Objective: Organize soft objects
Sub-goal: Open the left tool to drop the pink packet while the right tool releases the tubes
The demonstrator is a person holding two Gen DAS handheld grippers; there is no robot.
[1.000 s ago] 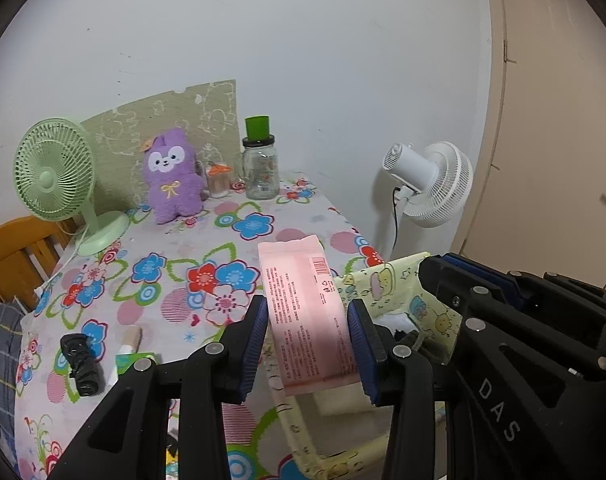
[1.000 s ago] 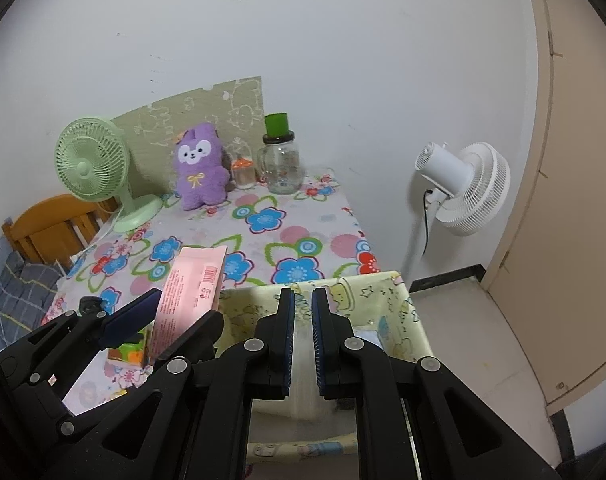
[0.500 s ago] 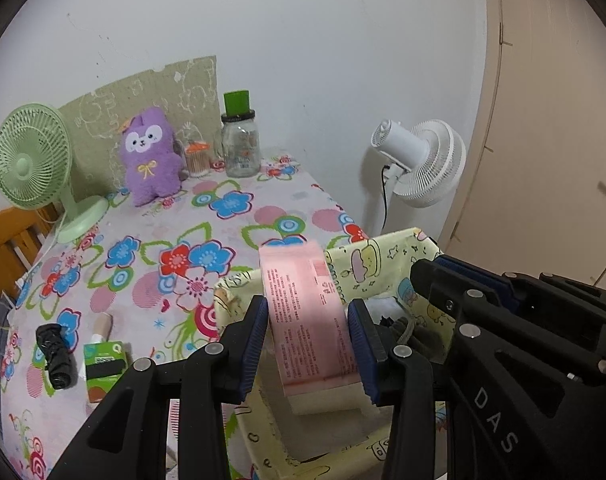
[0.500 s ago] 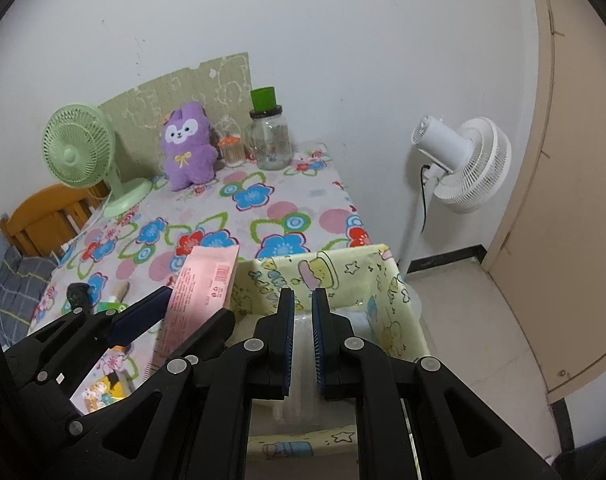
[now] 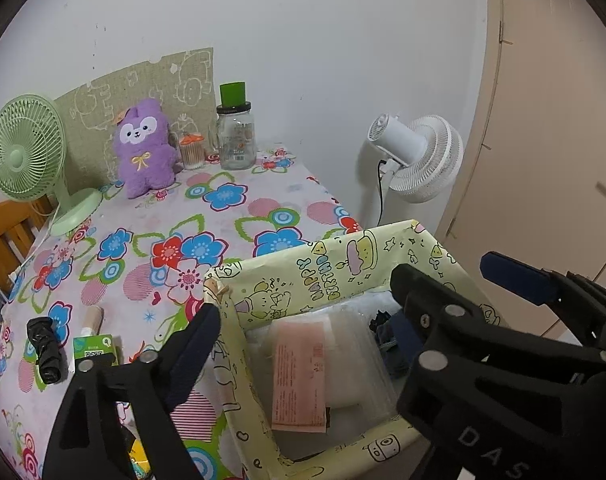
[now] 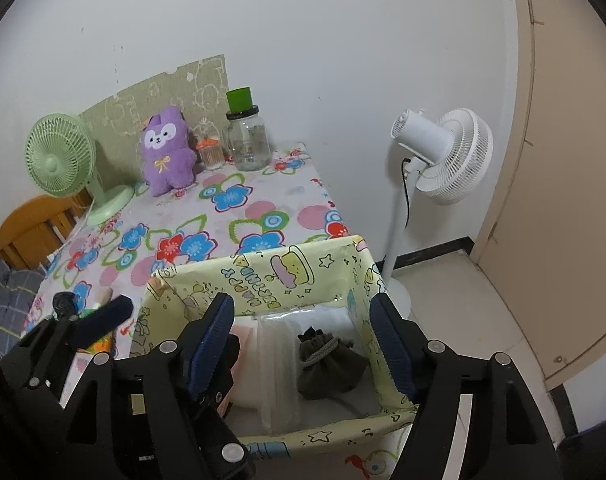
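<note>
Both claws hang over the yellow box [image 5: 335, 276] at the edge of the counter [image 5: 223, 216], and both are opening: the left claw [image 5: 303, 332] has nothing between its jaws, and the right claw [image 6: 303, 336] is empty too. The pink pack [image 5: 301, 376] lies flat inside the box on a clear bag [image 6: 279, 356], next to a dark pouch [image 6: 327, 364]. To do this step well, the person should lift both claws straight up so they do not bump the box walls, then go for the purple plush toy [image 5: 145, 148] at the back of the counter by the wall.
</note>
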